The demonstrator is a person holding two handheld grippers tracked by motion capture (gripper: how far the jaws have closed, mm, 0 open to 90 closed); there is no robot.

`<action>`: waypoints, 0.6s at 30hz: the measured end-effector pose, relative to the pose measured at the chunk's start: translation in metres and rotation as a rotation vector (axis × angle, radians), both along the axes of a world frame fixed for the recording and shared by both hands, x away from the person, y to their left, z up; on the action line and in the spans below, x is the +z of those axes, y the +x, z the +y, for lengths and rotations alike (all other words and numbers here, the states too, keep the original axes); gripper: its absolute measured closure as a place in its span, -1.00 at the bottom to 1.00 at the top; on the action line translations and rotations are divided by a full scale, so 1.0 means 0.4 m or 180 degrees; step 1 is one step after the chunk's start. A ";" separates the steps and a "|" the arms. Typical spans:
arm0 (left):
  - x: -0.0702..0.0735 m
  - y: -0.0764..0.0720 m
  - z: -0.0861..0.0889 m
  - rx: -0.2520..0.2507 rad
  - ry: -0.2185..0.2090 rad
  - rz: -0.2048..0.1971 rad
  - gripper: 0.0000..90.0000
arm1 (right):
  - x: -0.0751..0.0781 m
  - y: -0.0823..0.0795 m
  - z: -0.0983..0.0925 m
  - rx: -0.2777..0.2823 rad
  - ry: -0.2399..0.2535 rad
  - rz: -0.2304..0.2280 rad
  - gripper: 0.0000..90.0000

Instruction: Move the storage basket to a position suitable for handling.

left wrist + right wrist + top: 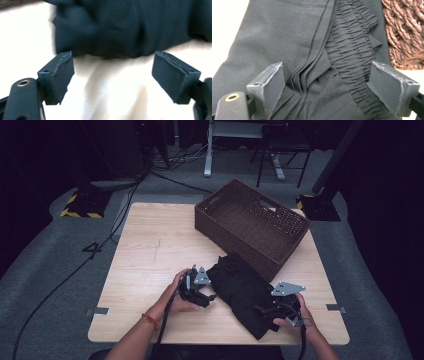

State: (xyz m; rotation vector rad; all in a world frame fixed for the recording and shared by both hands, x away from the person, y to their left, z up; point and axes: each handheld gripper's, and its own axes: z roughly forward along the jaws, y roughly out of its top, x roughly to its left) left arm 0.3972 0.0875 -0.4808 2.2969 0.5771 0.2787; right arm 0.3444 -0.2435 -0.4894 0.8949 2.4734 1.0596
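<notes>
On the pale counter (150, 250), the soft, limp black garment (242, 287) is lying folded; both tongs, left (197, 292) and right (280, 312), are standing spread, and its gathered waistband (352, 57) is offering the firmest hold.

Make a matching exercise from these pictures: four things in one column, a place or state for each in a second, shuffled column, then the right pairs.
Things:
1. wicker basket
2. black garment
3. left gripper
4. right gripper

Places or states:
A. jaws open over bare tabletop, beside the cloth's edge
B. folded on the table, in front of the brown container
C. jaws open with pleated, elastic-gathered fabric between them
D. empty, at the table's far right

Pairs: 1-D, 2-B, 3-A, 4-C
</notes>
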 end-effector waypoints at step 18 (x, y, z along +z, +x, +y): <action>0.198 0.238 -0.132 -0.0197 -0.0202 -0.0411 -0.64 | 0.001 -0.020 -0.025 0.0015 0.0007 0.0006 -0.67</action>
